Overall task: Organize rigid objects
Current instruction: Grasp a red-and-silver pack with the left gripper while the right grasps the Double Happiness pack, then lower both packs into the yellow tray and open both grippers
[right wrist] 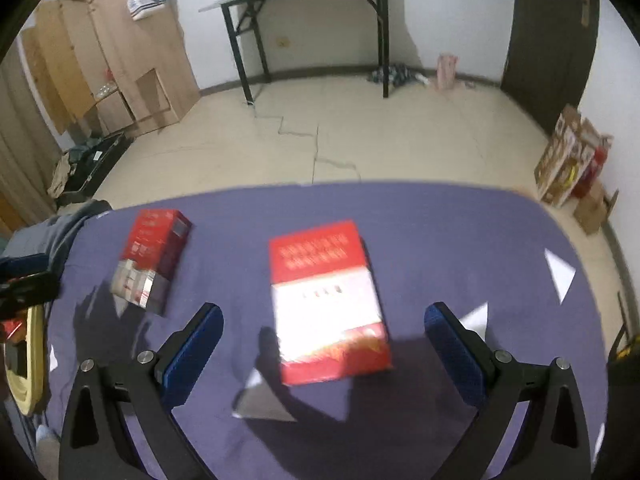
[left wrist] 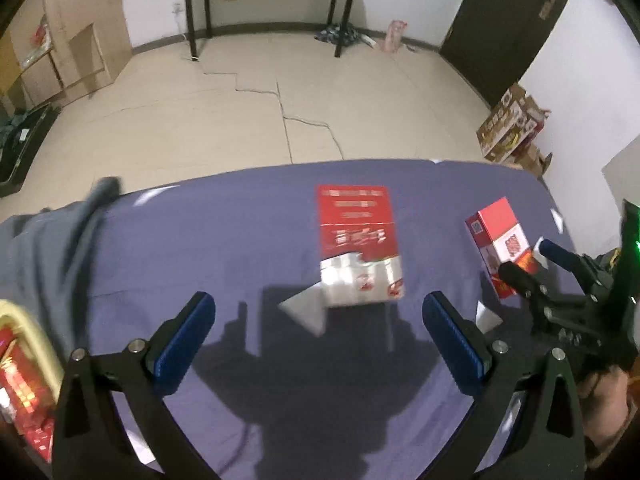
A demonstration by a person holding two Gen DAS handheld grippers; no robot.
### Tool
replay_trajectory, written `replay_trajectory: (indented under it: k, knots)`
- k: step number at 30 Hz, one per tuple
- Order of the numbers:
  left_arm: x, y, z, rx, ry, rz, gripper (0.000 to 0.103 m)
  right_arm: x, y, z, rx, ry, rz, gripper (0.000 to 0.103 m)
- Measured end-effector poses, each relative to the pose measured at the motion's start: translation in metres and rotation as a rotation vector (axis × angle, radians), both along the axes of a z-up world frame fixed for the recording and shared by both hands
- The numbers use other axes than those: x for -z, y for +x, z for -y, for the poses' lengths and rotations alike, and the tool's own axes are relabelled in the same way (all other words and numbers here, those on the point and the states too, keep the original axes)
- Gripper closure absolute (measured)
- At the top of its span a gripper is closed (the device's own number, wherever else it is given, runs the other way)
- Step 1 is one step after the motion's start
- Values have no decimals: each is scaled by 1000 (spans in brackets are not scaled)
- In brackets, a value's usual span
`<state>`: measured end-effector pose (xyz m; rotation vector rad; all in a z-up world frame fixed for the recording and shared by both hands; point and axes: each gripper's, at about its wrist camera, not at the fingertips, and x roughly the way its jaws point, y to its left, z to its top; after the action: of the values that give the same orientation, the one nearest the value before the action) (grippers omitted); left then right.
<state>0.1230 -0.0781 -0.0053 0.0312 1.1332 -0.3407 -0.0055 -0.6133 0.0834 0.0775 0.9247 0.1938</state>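
Two red and white boxes lie on a purple-covered table (left wrist: 200, 240). The left wrist view shows a red and silver box (left wrist: 358, 244) ahead of my open, empty left gripper (left wrist: 318, 336), and a second red and white box (left wrist: 502, 246) at the right. My right gripper (left wrist: 528, 264) reaches in beside that box. In the right wrist view the red and white box (right wrist: 330, 300) lies between and just ahead of my open right gripper (right wrist: 322, 340), apart from both fingers. The red and silver box (right wrist: 154, 256) lies to its left.
A yellow-rimmed basket (left wrist: 30, 340) with red packs sits at the table's left edge, also in the right wrist view (right wrist: 26, 364). Grey cloth (left wrist: 44, 240) lies at the far left corner. White paper scraps (right wrist: 560, 274) dot the cloth. Beyond the table's far edge is bare floor.
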Motion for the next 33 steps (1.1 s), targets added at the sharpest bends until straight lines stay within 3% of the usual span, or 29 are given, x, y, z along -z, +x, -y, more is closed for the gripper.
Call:
replay_trajectory:
  k: [8,10,11,12,13,14,18,22,25,29,33]
  knots:
    - [41,26,38,0,59,-13,0,16,16,14,-32,-43,5,0]
    - [46,29,41,-10,80,-6,8,22,23,-5,-42,-67,22,0]
    - [46,29,42,-20,95,17,33,23,21,-11,-44,-80,32,4]
    - [44,28,42,-24,100,32,46,23,20,-16,-44,-102,50,14]
    - [42,29,40,-26,86,31,46,24,18,-20,-43,-127,64,23]
    - [41,29,38,-24,78,17,46,25,18,-26,-48,-141,65,42]
    - [25,20,16,-45,28,17,46,27,13,-43,-83,-131,69,48]
    - [-24,-15,-53,-81,-36,77,46,4,-3,-69,-187,-67,139,48]
    - [-60,-37,-133,-205,-74,113,46,-14,-11,-117,-299,10,126,48]
    - [-85,-71,-233,-372,-16,137,46,-33,-33,-209,-478,145,98,48]
    - [-91,-125,-309,-475,72,133,46,-48,-76,-291,-719,176,105,48]
